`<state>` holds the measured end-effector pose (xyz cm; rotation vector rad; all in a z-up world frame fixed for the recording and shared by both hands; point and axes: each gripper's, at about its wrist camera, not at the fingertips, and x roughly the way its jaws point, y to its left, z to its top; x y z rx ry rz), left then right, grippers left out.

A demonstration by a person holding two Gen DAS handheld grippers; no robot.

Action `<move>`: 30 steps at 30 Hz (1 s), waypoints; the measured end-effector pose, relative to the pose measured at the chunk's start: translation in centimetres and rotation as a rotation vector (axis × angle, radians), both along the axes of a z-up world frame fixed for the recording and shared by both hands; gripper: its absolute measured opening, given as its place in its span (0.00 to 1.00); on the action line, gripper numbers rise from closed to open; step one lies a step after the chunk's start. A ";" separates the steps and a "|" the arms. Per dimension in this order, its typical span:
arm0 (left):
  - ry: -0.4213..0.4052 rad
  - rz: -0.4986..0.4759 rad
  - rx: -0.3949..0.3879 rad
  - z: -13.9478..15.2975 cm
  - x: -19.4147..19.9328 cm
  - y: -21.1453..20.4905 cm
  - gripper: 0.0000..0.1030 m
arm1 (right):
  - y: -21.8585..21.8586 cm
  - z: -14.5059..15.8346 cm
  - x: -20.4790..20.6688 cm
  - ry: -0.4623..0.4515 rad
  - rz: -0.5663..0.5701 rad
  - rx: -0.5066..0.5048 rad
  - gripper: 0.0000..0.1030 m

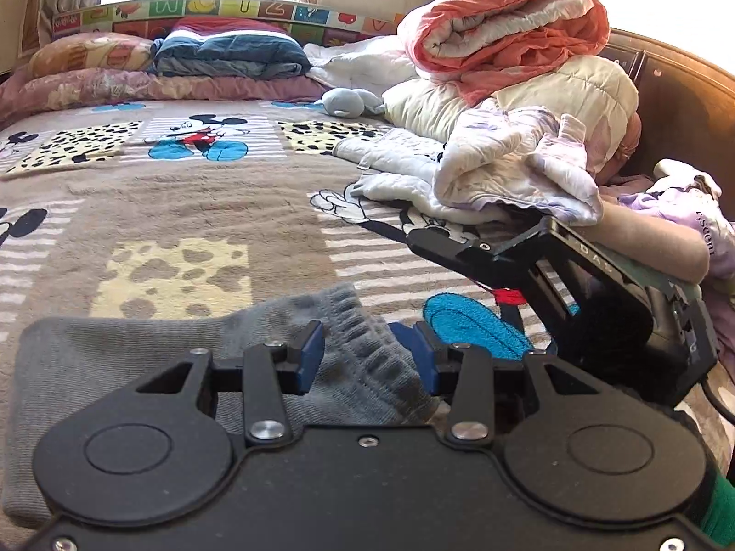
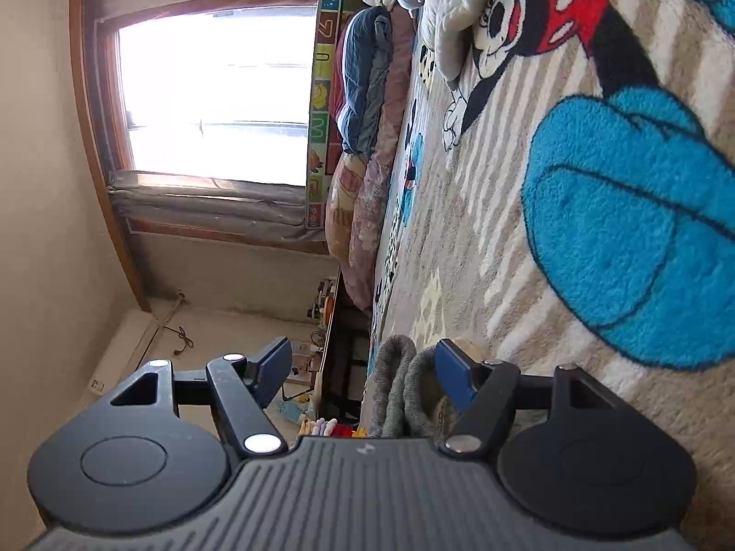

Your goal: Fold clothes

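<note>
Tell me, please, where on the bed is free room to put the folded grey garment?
Free: the blanket left of centre, between the grey garment and the pillows. Crowded: the right side, with the quilt stack and crumpled clothes.

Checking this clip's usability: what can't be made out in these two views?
- Grey garment: near part hidden by the left gripper body, left wrist view.
- Right gripper: whether its fingers touch the grey fabric, unclear in the right wrist view.
- Window: overexposed, outside unreadable.
</note>
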<state>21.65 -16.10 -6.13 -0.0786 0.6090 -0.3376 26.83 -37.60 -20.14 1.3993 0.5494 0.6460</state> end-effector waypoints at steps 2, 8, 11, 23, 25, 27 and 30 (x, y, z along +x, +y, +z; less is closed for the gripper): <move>0.037 0.037 0.030 -0.6 0.7 -0.7 0.32 | -0.1 -0.3 0.1 0.004 0.001 0.029 0.67; 0.034 0.017 0.074 -1.0 -0.1 -1.7 0.08 | 0.2 -0.3 0.4 0.008 0.029 0.043 0.67; 0.025 0.006 0.053 -0.6 -0.8 -1.0 0.06 | 0.1 -0.1 0.6 0.008 0.040 0.054 0.68; 0.088 -0.034 -0.035 -1.2 -0.5 -0.2 0.05 | -0.2 0.1 1.6 0.009 0.023 0.054 0.68; 0.103 -0.038 -0.049 -1.3 -0.2 -0.3 0.06 | -0.5 0.7 1.3 -0.001 0.013 0.009 0.68; 0.097 -0.042 -0.056 -1.0 -0.6 0.4 0.20 | -0.8 1.5 1.1 -0.018 -0.001 -0.045 0.68; 0.016 0.011 -0.045 0.6 -2.7 3.5 0.28 | -0.8 4.0 0.4 -0.107 -0.020 -0.215 0.68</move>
